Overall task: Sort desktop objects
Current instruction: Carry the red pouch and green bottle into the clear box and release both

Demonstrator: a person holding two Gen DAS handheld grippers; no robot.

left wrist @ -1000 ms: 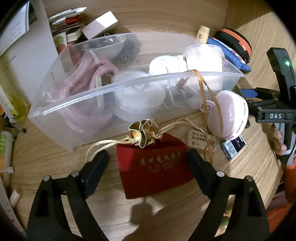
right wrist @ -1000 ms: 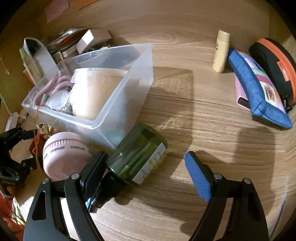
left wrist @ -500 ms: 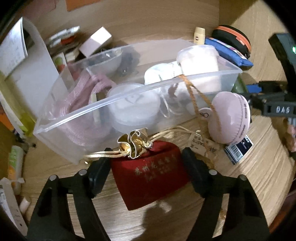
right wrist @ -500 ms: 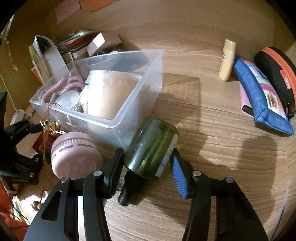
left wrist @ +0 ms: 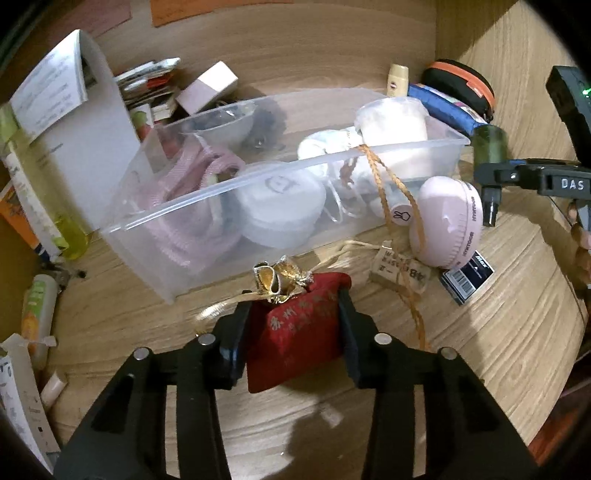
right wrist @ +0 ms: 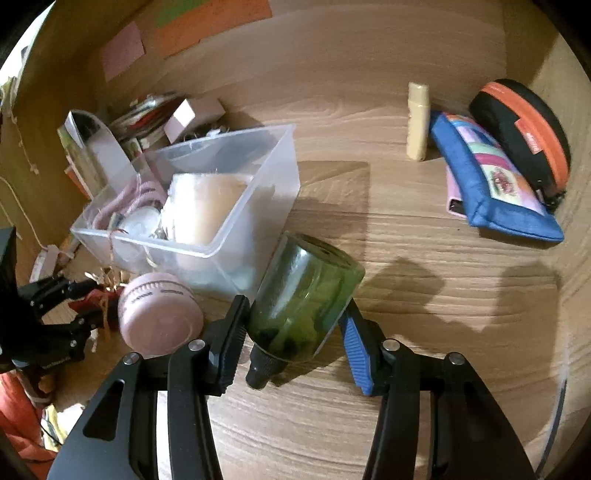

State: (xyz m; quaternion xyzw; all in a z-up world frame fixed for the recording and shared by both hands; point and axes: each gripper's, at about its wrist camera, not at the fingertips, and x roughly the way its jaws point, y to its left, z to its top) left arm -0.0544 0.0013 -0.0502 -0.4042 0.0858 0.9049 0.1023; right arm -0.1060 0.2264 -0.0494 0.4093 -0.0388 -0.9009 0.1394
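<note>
While its jaws closed, left hand-held gripper [left wrist: 291,332] clamps red pouch [left wrist: 295,339] — right hand-held gripper [right wrist: 295,332] clamps green bottle [right wrist: 303,295].

Wood-grain surface [right wrist: 424,258] under warm light, hard shadows falling across its middle. A wooden back wall [right wrist: 332,48] rises at its far edge, bearing 3 paper notes: pink [right wrist: 123,50], green, orange [right wrist: 210,27].
</note>
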